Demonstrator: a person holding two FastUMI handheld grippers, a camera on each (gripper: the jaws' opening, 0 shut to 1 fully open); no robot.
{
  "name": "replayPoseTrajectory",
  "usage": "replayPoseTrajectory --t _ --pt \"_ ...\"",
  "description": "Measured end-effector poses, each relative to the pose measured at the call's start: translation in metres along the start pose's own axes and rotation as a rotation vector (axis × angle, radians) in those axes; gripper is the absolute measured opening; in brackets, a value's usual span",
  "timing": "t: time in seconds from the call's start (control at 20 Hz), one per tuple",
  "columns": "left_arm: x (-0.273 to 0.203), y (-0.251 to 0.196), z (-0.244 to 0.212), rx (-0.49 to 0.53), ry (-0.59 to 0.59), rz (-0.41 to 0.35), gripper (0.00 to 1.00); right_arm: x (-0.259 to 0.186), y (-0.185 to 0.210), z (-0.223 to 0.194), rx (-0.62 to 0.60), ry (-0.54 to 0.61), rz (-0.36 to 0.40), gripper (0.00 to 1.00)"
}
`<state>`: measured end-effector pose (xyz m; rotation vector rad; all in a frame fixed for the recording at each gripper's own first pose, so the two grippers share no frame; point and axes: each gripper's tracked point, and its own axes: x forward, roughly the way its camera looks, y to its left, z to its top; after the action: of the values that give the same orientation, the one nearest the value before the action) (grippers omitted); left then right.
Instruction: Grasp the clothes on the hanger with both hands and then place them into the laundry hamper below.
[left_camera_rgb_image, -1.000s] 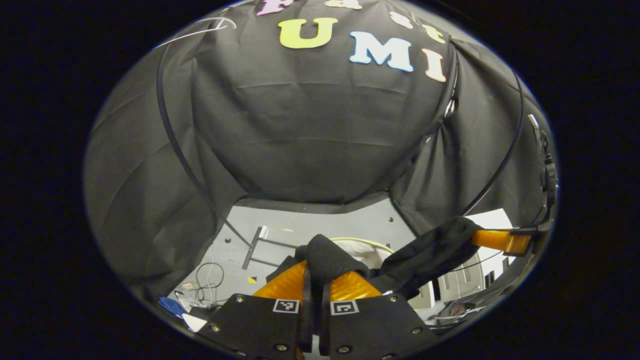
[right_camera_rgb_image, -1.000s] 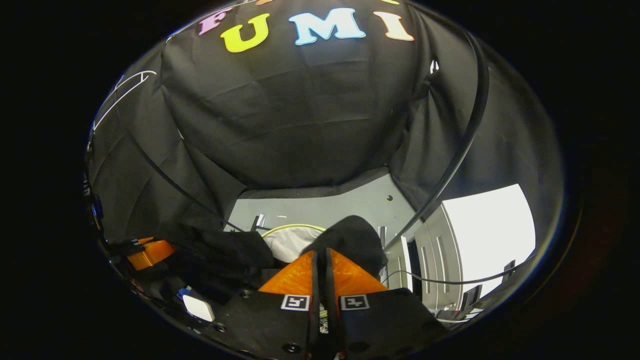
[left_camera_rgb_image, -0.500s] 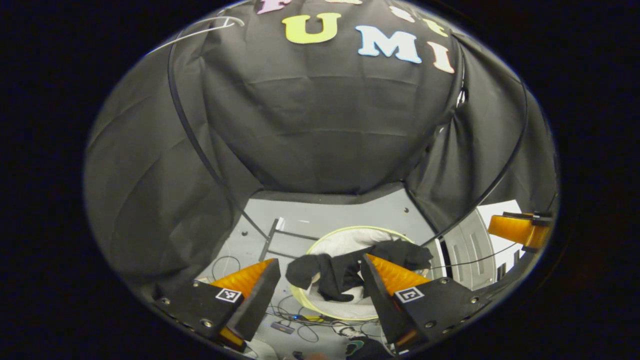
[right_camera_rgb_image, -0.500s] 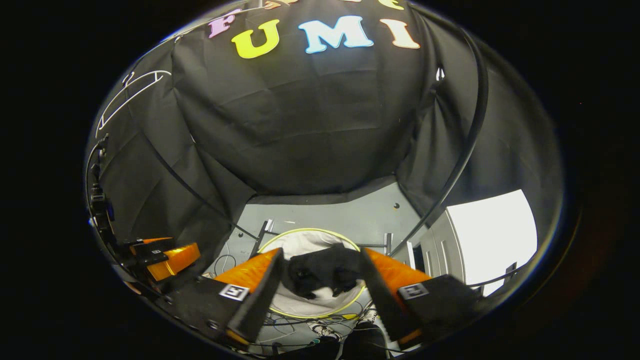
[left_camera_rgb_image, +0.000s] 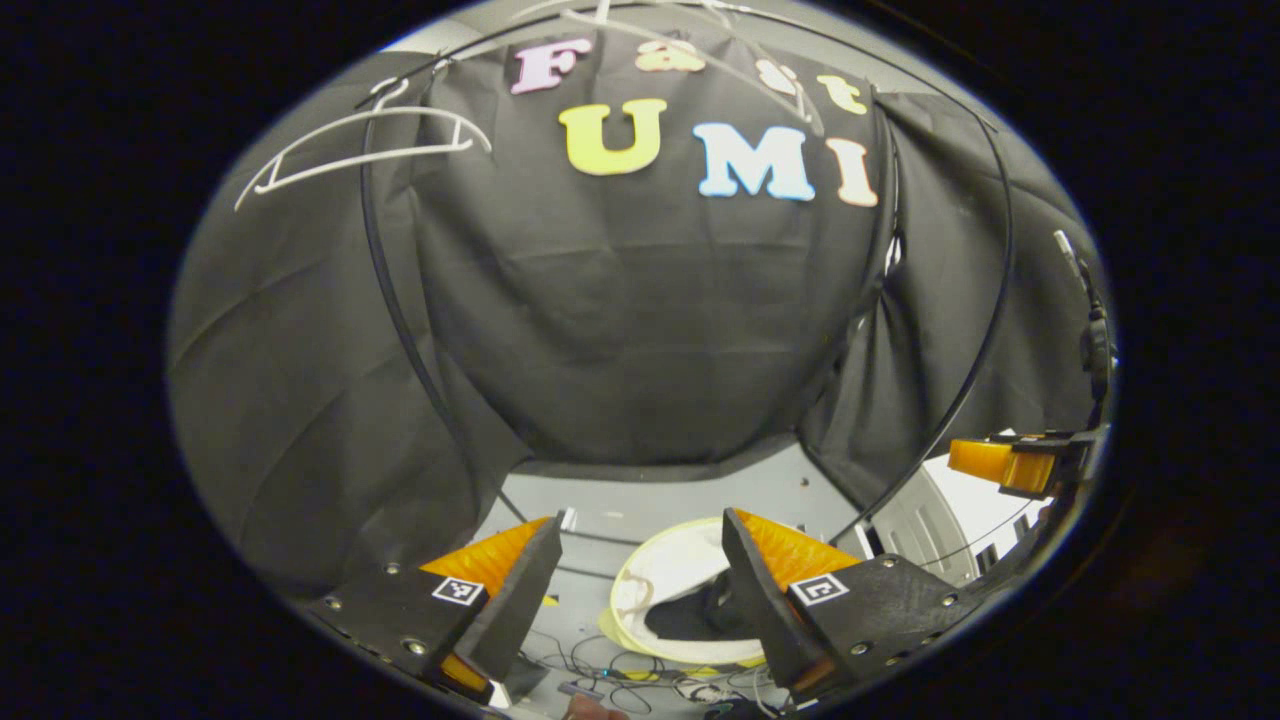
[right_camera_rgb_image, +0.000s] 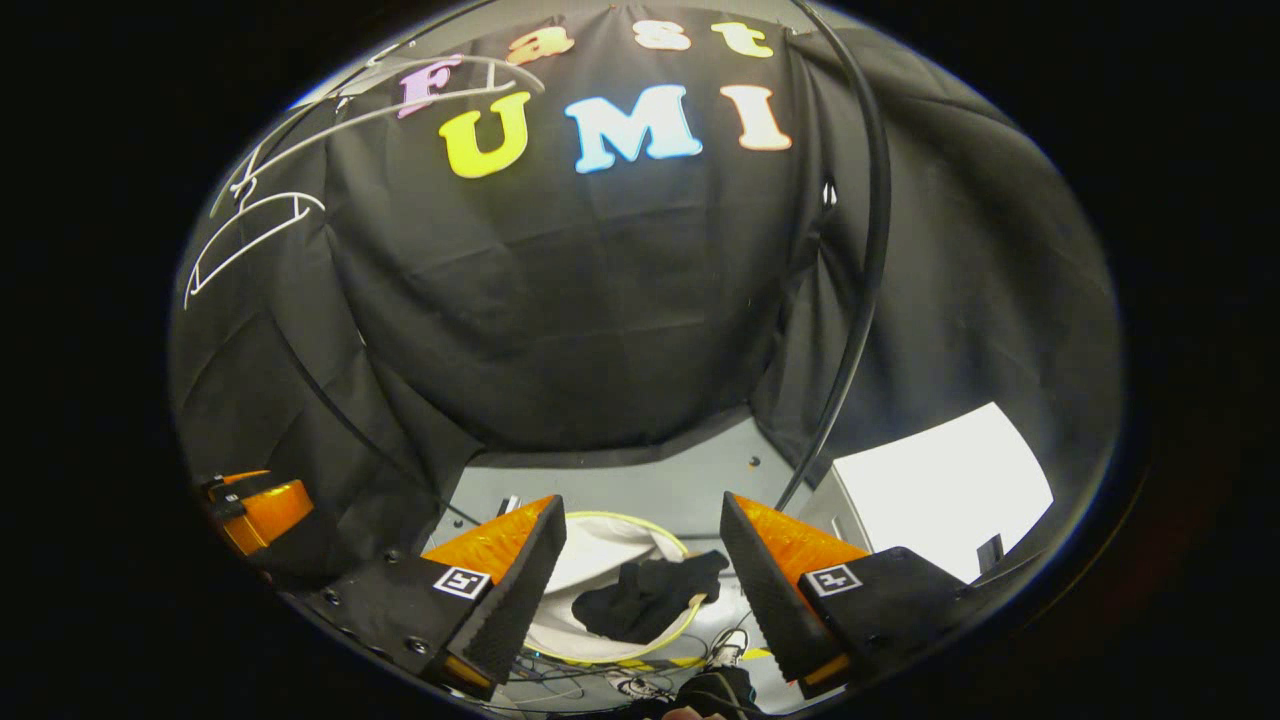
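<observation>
Right gripper view, clothes (right_camera_rgb_image: 650, 597) between parted tongs (right_camera_rgb_image: 640, 570)

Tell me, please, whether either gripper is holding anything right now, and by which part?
Nothing is held. The left gripper and right gripper are both open; the black garment lies over the hamper rim.

1. One laundry hamper (left_camera_rgb_image: 640, 580), at the lower middle of both views.
2. One black garment (right_camera_rgb_image: 645, 598), lying in it.
3. Two white hangers (right_camera_rgb_image: 245, 235) at the upper left of the right gripper view.
4. Two grippers: the left gripper (left_camera_rgb_image: 640, 590) and the right gripper (right_camera_rgb_image: 640, 590).
</observation>
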<state>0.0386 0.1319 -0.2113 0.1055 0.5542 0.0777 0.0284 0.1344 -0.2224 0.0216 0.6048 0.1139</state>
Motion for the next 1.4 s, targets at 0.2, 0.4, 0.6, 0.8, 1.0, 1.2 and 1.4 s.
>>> replayPoseTrajectory --t 0.2,0.4,0.6,0.8,1.0,1.2,1.4 --pt "-0.035 0.003 0.081 0.006 -0.18 0.004 0.93 -0.025 0.003 0.055 -0.008 -0.143 -0.007 0.98" --pt "-0.075 -0.006 0.153 0.022 -0.349 -0.024 0.93 -0.057 0.003 0.115 -0.048 -0.305 -0.034 0.93" --pt "-0.113 -0.019 0.214 0.04 -0.502 -0.052 0.93 -0.093 0.003 0.166 -0.071 -0.45 -0.063 0.93" --pt "-0.147 -0.029 0.266 0.006 -0.62 -0.108 0.92 -0.124 0.003 0.201 -0.062 -0.567 -0.087 0.92" --pt "-0.175 -0.031 0.289 0.0 -0.676 -0.139 0.92 -0.146 0.005 0.219 -0.049 -0.622 -0.096 0.93" --pt "-0.179 -0.019 0.284 0.028 -0.665 -0.089 0.92 -0.157 0.004 0.219 -0.035 -0.641 -0.101 0.92" --pt "-0.169 -0.016 0.267 -0.002 -0.611 -0.075 0.92 -0.15 0.007 0.214 -0.05 -0.624 -0.1 0.92"
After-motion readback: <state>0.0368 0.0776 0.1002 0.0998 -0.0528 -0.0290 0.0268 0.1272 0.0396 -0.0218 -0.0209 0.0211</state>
